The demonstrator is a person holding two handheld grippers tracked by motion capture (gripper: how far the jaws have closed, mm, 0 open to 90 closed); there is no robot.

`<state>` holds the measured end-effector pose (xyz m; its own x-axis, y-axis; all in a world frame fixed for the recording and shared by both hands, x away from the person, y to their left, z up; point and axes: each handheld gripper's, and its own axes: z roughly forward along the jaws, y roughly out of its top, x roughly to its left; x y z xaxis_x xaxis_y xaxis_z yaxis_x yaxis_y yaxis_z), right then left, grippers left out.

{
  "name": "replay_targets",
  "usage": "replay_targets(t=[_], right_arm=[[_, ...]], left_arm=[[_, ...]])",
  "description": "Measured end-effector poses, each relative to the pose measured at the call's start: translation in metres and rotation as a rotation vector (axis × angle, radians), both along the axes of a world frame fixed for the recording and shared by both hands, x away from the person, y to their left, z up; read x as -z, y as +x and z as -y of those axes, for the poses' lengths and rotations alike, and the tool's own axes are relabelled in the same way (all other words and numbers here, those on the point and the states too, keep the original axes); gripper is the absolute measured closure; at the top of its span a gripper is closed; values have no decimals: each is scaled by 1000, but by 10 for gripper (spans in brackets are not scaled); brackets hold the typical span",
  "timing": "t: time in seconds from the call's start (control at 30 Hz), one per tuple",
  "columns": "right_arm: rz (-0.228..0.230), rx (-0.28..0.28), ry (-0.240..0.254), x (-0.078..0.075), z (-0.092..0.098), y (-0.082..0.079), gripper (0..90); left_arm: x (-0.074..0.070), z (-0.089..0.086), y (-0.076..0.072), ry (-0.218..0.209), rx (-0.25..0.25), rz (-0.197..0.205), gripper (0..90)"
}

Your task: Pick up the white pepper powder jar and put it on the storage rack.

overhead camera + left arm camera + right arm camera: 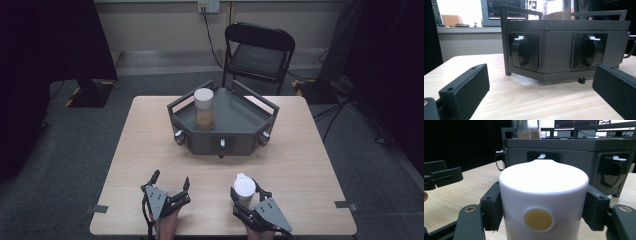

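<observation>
A white container (pixel 543 202) with a yellow dot is pinched between the right gripper (pixel 251 196)'s pads, likely resting on the table (pixel 150 150), while the left gripper (pixel 170 184), just beside it, stands spread and empty.

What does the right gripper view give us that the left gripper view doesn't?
Right gripper view alone: the white container clamped between the right gripper's pads, a yellow dot on its wall, and the left gripper off to the side. Left gripper view alone: the left gripper's own jaws spread wide over bare table, nothing between them. Both: the grey tray stand with black knobs on its faces, and the jar of brown granules on top.
</observation>
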<state>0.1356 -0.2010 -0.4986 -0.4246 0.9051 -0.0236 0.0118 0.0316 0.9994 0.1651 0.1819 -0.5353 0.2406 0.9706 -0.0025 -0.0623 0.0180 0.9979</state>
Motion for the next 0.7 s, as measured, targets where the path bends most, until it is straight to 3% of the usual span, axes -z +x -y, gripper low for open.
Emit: replay_targets(t=[0.7], right_arm=[[-17, 15, 14, -14, 0, 3, 300]], left_arm=[[0, 0, 0, 0, 0, 0, 4]])
